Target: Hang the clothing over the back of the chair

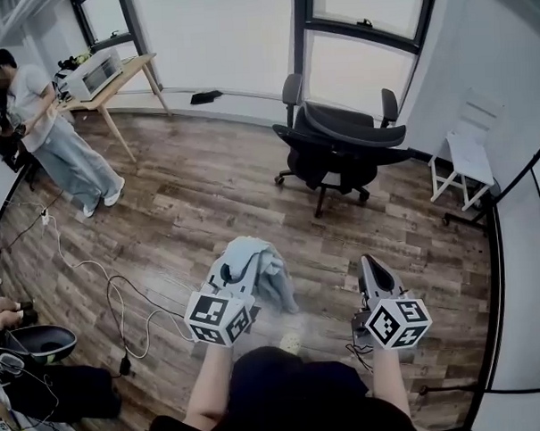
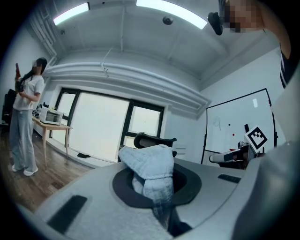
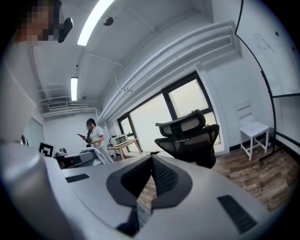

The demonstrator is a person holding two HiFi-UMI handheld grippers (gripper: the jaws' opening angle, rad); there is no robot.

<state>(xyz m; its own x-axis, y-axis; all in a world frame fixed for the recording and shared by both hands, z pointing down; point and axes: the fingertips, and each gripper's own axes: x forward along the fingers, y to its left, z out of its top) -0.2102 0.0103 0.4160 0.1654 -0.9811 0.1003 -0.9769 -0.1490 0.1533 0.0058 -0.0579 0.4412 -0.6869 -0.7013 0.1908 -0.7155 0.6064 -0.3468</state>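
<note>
Wood-plank flooring (image 1: 207, 195) in grey-brown tones is seen across a room closed off along its far edge by tall, bright windows. A black mesh office chair with a headrest and armrests (image 1: 338, 140) is set on the floor near that far edge, in front of the windows, with its back turned toward the person who holds the grippers. A small white wooden chair (image 1: 468, 152) is placed at the floor's right edge, against the wall. A light wooden table (image 1: 112, 87) is found at the far left corner, and a white boxy appliance (image 1: 92, 73) is carried on it. A person in a white top and pale trousers (image 1: 52, 130) is seen standing just beside that table. Thin cables (image 1: 112, 288) are trailed across the floor toward its near left corner.

A crumpled pale blue garment (image 2: 150, 164) is pinched in the left gripper (image 2: 157, 187), whose jaws are pressed together on the fabric; the cloth is bunched above the tips and is held up off the floor, well apart from the office chair. The jaws of the right gripper (image 3: 152, 159) are closed tip to tip with nothing between them, and they are pointed toward the office chair.
</note>
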